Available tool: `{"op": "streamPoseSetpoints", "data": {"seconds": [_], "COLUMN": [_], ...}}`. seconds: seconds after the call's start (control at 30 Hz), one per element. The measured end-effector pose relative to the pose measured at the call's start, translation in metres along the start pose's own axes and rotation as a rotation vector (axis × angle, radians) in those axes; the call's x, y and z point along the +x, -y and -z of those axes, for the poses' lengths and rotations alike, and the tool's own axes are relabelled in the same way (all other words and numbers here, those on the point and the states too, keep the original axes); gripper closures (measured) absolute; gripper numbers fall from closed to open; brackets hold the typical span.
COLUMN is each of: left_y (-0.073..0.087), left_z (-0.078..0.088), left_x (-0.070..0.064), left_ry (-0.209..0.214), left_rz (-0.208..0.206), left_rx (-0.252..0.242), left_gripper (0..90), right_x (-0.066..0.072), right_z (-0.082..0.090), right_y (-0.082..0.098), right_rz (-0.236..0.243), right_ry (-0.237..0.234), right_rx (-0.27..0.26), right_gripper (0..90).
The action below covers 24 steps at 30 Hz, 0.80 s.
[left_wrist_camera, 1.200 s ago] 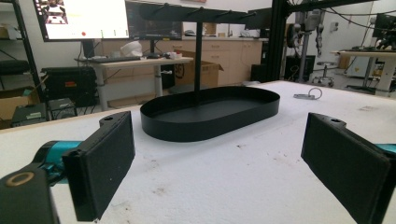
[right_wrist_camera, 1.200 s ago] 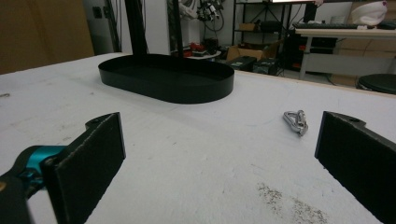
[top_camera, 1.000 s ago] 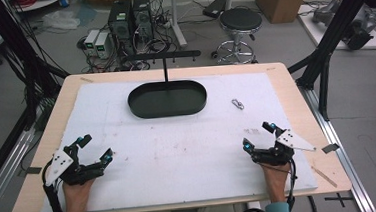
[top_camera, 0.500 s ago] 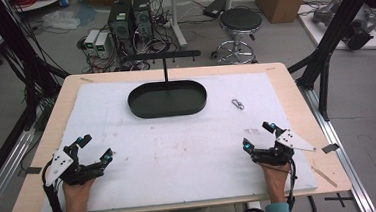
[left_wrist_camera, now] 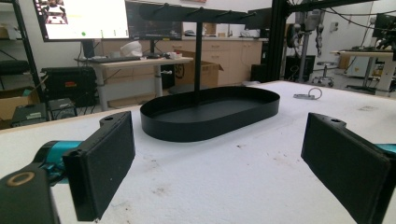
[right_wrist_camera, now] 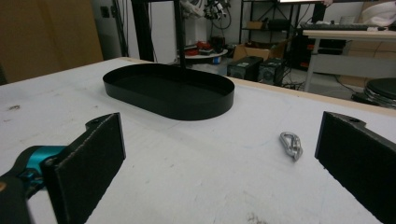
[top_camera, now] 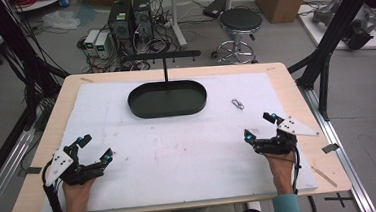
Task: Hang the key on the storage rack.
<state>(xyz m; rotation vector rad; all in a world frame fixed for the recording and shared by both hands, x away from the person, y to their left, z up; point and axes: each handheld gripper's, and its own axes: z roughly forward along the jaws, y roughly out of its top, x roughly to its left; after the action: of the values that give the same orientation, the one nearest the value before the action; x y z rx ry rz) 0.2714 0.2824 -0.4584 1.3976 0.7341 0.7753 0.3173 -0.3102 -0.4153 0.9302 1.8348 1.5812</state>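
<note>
Both jaws spread, empty. Right gripper [top_camera: 261, 127] could skid that small silver metal carabiner [right_wrist_camera: 291, 144], probably, at lower right, off the pads.

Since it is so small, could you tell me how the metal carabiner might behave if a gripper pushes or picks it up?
The carabiner looks like rigid metal, so it probably won't flex. Lying flat on the white mat, it would likely slide, not roll. Its thin, smooth frame may slip between fingers.

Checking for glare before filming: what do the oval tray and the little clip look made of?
Oval tray: probably thin sheet metal with a matte black coating, judging by its sharp thin wall and dull surface. Clip: bare silvery metal, shiny with bright highlights, so likely to glint.
</note>
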Motion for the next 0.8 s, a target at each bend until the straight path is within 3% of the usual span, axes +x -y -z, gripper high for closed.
{"op": "streamPoseSetpoints", "data": {"seconds": [0.3, 0.53, 0.8], "left_y": [0.000, 0.000, 0.000], "left_z": [0.000, 0.000, 0.000], "left_x": [0.000, 0.000, 0.000], "left_ry": [0.000, 0.000, -0.001], "left_rz": [-0.003, 0.000, -0.003], "left_rx": [0.004, 0.001, 0.004], "left_gripper": [10.1, 10.1, 10.1], "right_x": [-0.017, -0.028, -0.047], "right_z": [-0.020, -0.035, -0.053], "right_y": [-0.039, -0.055, -0.072], "right_rz": [0.004, 0.006, 0.029], "right_ry": [-0.061, -0.074, -0.090], "right_rx": [0.074, 0.121, 0.227], "right_gripper": [1.0, 1.0, 1.0]}}
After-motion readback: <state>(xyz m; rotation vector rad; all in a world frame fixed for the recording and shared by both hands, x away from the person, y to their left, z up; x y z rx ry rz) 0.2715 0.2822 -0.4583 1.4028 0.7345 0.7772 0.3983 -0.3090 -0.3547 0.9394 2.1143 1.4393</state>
